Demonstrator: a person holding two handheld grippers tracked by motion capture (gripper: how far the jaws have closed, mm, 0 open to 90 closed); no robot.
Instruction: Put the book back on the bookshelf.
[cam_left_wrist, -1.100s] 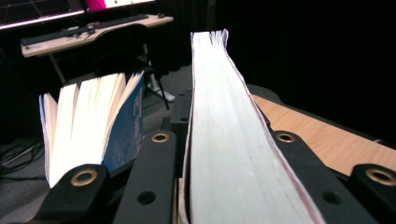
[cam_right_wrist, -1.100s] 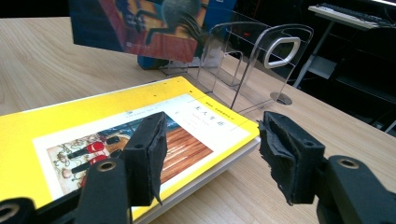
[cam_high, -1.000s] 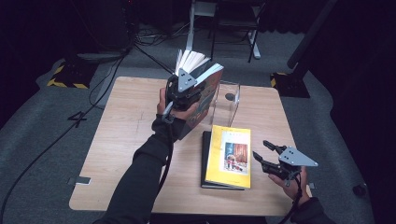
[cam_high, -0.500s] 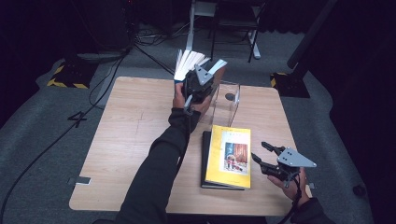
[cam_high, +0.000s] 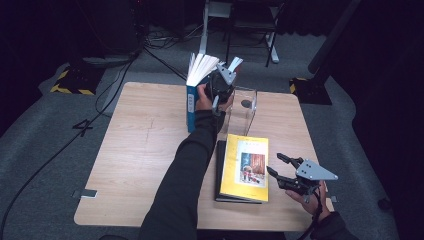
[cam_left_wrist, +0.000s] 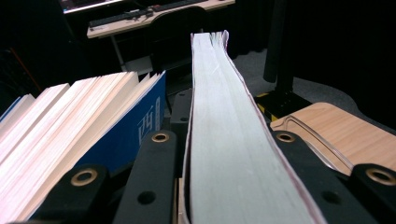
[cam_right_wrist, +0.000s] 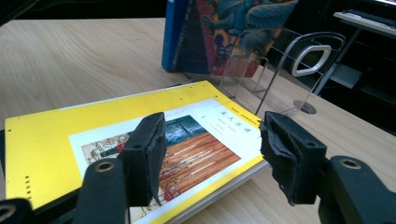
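Two books stand at the far side of the table (cam_high: 125, 150), and the left gripper (cam_high: 227, 75) has carried one of them rightward over the last second, from above the middle of the far edge to a spot just beside the clear acrylic book stand (cam_high: 245, 107). In the left gripper view the jaws are clamped on the fore-edge of the held book (cam_left_wrist: 224, 130), its page block running straight up between the two black fingers (cam_left_wrist: 149, 186); the blue book (cam_left_wrist: 135, 135) stands fanned open just to the left of them, touching or nearly so. Judgement: the held book is being lined up for the stand, and the approach is nearly complete. The right gripper (cam_high: 280, 172) has not shifted; its jaws stand moderately wide with nothing between the pads (cam_right_wrist: 149, 149), and have crept only marginally wider. The yellow book (cam_right_wrist: 140, 140) lies flat atop a black one just beyond and beneath those fingertips, untouched, apparently next in line for shelving.
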